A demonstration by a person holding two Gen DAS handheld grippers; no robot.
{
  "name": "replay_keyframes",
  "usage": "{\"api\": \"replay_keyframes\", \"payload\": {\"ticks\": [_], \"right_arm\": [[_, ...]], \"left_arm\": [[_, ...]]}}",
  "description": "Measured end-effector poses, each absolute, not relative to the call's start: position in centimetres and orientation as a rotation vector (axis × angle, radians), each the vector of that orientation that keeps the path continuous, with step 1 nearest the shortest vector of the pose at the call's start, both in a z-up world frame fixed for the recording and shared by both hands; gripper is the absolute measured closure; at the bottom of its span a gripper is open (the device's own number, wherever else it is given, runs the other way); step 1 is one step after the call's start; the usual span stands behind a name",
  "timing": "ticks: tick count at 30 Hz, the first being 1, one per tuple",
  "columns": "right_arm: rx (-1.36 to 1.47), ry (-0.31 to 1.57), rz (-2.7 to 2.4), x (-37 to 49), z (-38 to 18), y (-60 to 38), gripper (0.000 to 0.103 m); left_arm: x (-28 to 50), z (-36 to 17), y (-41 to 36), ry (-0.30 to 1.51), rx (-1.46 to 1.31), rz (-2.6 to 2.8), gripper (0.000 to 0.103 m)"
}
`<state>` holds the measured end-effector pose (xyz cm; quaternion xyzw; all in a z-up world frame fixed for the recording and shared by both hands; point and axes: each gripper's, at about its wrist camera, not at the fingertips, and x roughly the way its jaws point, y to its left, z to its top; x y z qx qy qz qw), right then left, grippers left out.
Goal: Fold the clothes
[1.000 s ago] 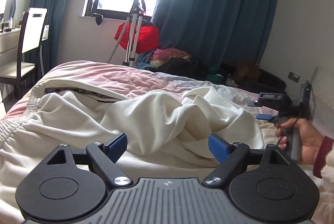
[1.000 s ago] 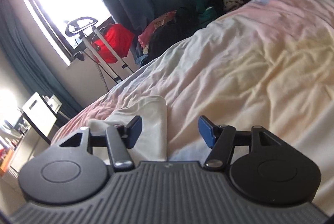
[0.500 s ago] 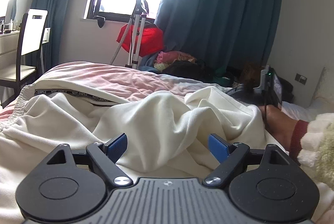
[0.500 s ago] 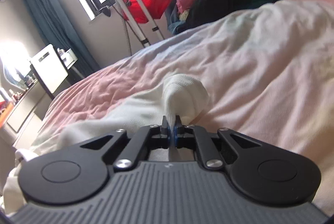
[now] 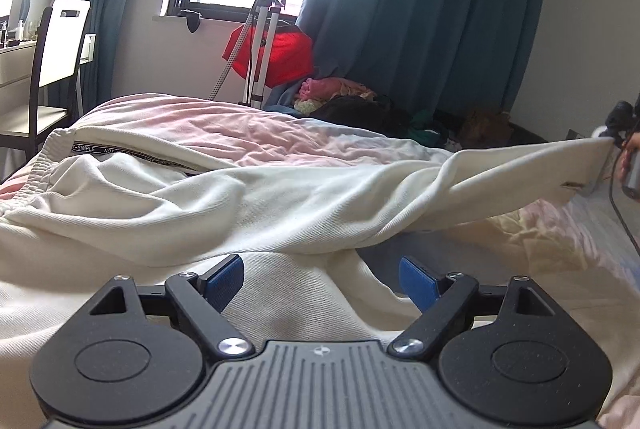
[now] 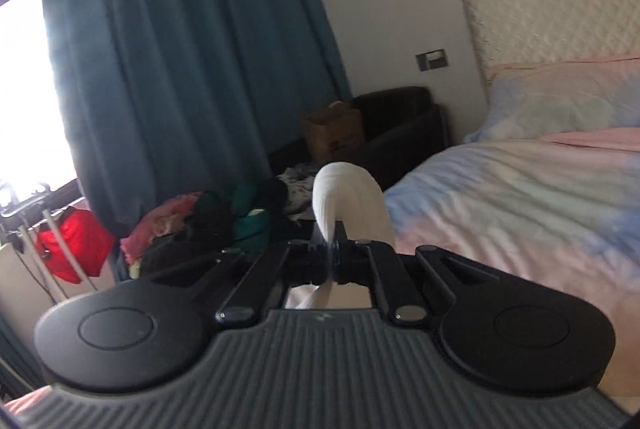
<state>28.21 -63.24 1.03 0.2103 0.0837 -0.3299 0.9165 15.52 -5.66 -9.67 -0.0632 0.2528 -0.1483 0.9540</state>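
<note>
A: Stretching across the middle of the left wrist frame, the cream garment (image 5: 248, 205) lies rumpled on the bed (image 5: 224, 125), one end lifted off toward the right edge.

B: That end sits in the right gripper (image 6: 333, 252), fingers clenched on a fold of the cloth that bulges above them at center frame.

A: And the left gripper (image 5: 320, 279) at lower center? Fingers released and spread, blue pads low over the fabric, grasping nothing.

B: So how far along, in your view?

A: Early, I'd judge. No fold is made; the piece looks merely pulled out straight, with wrinkles at left. Flattening and every fold remain.

B: Any writing?

A: A dark band (image 5: 120, 154) at middle left reads "SIMPLE", with more lettering too small to make out.

B: Beyond it, blue curtains (image 5: 420, 9) and a heap of clothes (image 5: 340, 97) at the bed's far side.
</note>
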Motion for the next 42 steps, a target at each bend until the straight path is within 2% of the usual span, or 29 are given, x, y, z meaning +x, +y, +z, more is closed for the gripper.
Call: {"api": "replay_keyframes", "payload": {"ticks": [10,14,18,20,22,27,33,36,38,39,42], "right_arm": [[0.579,0.439,-0.799,21.9,-17.3,-65.9,0.097],[0.592,0.427,-0.777,21.7,-18.5,-65.8,0.096],[0.630,0.473,-0.743,21.4,-18.0,-66.0,0.091],[0.641,0.481,-0.715,20.7,-17.0,-65.4,0.066],[0.625,0.467,-0.690,19.8,-15.6,-64.2,0.016],[0.563,0.449,-0.572,18.1,-11.2,-59.3,0.016],[0.612,0.483,-0.258,20.7,-7.8,-50.1,0.016],[0.460,0.478,-0.185,23.5,-6.8,-43.3,0.018],[0.413,0.523,-0.165,25.8,-7.4,-40.0,0.026],[0.418,0.558,-0.165,26.9,-8.0,-38.7,0.034],[0.523,0.693,-0.238,30.0,-10.9,-36.5,0.034]], "left_arm": [[15.9,-10.3,-5.6,0.543,-0.112,-0.296,0.017],[16.6,-10.5,-5.9,0.557,-0.106,-0.285,0.017],[17.0,-10.5,-6.3,0.573,-0.110,-0.285,0.017],[16.7,-10.2,-6.6,0.560,-0.092,-0.293,0.017],[16.2,-10.0,-7.0,0.542,-0.055,-0.294,0.017],[14.7,-9.3,-7.5,0.526,-0.021,-0.306,0.017],[12.6,-7.7,-7.0,0.492,-0.013,-0.301,0.017],[11.9,-7.2,-6.3,0.445,-0.001,-0.274,0.016],[12.0,-7.0,-6.0,0.434,0.005,-0.262,0.016],[12.2,-6.9,-5.8,0.437,-0.007,-0.261,0.016],[12.8,-6.6,-4.7,0.458,-0.069,-0.270,0.016]]}}
